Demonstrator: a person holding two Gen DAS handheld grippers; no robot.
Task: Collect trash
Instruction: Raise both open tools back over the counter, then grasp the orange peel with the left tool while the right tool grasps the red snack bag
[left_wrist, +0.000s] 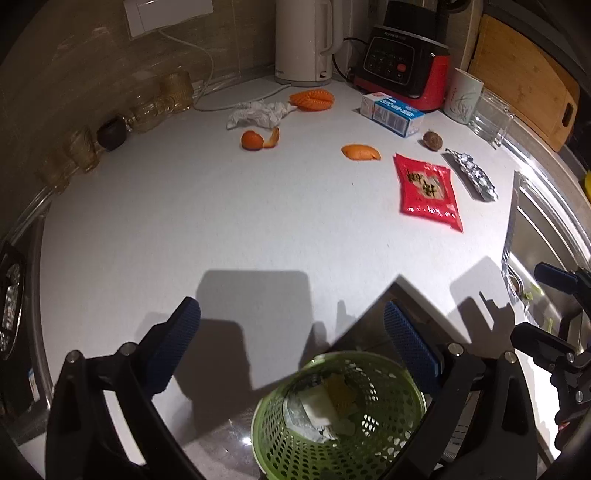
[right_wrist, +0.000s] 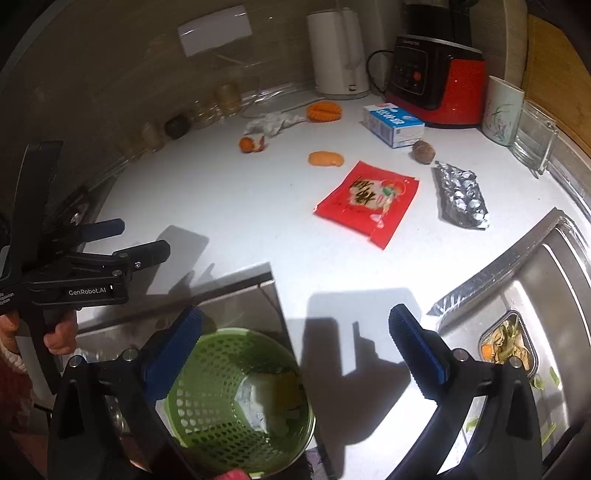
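Ahead and rightward on the counter (left_wrist: 184, 206) lay the red packet (right_wrist: 367, 201), nearer my right tool (right_wrist: 295, 347); both tools gaped wide, empty.

Snack packet (right_wrist: 367, 203) mid-counter, foil blister pack (right_wrist: 461, 197) to its right, peel piece (right_wrist: 325, 158) behind-left of packet, carton (right_wrist: 393, 125) behind it, crumpled tissue (right_wrist: 273, 123) far behind-left, perforated basket (right_wrist: 240, 402) in front, sink (right_wrist: 535, 295) front-right.

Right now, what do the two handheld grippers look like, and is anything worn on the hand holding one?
Both the left gripper and right gripper are black, jointed frames with silver pivot bolts and blue, textured finger pads. The right wrist view shows white "GenRobot.AI" lettering on the left one's body. A reddish knit sleeve shows at its hand.
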